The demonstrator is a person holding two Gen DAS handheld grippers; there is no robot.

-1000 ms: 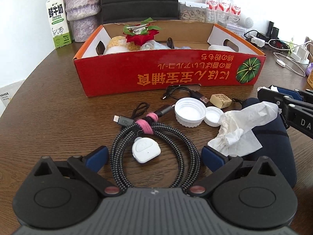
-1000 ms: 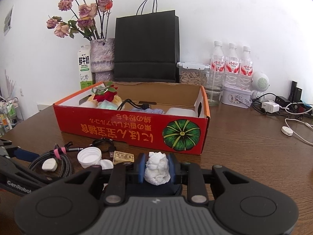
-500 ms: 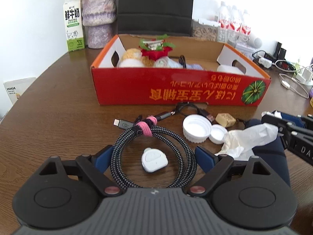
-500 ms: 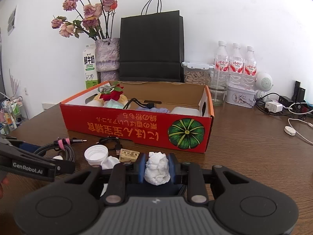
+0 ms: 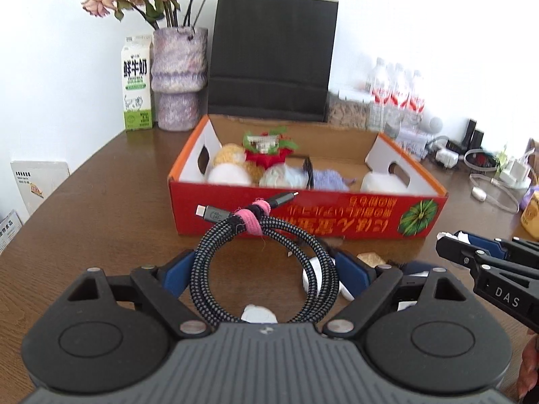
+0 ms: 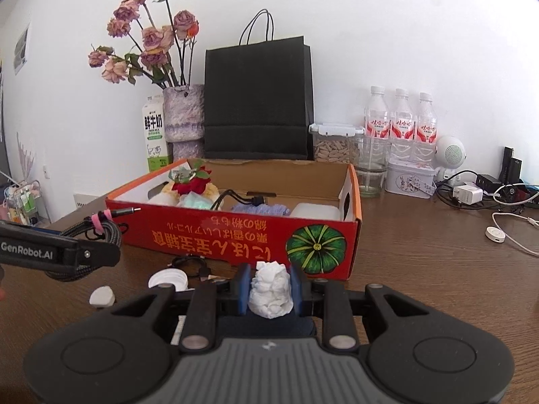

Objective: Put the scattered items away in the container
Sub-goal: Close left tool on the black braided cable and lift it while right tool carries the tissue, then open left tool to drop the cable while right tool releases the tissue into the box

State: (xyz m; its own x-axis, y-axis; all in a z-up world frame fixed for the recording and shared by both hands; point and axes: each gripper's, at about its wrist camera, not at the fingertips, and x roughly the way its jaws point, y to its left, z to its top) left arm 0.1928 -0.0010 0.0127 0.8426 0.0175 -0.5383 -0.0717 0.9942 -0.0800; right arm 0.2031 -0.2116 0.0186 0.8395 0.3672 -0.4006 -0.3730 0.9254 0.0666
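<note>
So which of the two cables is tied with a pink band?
The thick braided cable coiled between the left tool's fingers. The thin black cable lying on the table by the red box has no band.

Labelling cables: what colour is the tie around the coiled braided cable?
Pink tie on the cable; clearest in the left wrist view.

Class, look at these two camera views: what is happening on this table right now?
A person is tidying loose items into the red cardboard box with two handheld grippers. The left gripper is clamped across a coiled braided cable and holds it clear of the table, in front of the box. The right gripper pinches a crumpled white tissue. Neither item is in the box yet. White bottle caps and a thin black cord lie on the table.
</note>
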